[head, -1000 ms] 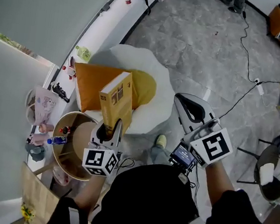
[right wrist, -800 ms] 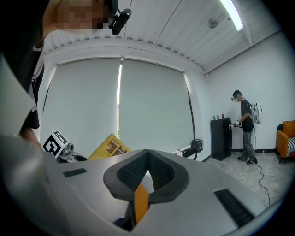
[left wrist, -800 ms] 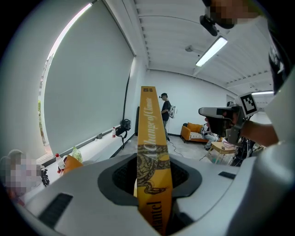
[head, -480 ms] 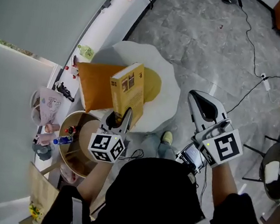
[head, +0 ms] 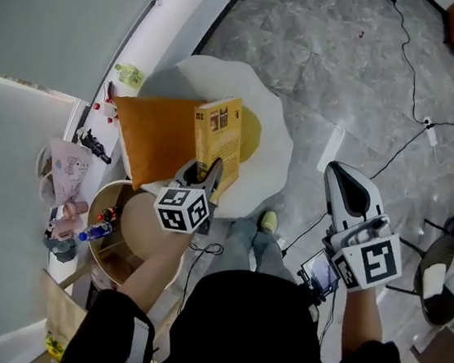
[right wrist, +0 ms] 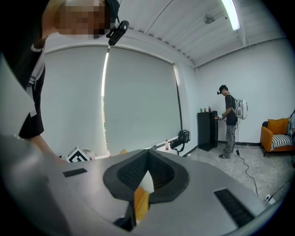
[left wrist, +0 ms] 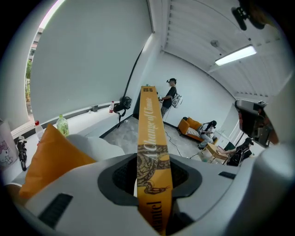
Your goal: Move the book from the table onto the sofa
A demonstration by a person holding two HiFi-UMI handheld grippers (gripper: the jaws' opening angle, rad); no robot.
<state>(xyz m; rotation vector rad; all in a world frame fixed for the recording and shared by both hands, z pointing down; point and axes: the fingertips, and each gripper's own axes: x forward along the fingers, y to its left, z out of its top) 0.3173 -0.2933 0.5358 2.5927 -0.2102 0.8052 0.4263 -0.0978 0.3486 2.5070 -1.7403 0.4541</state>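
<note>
Yellow book [head: 218, 138] held tilted over white sofa [head: 275, 158].

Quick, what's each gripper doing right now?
Left gripper: closed on the yellow book, at its spine.
Right gripper: closed, empty.

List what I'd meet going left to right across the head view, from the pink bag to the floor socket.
Pink bag → orange cushion → yellow book → right tongs → white power strip on the floor.
</note>
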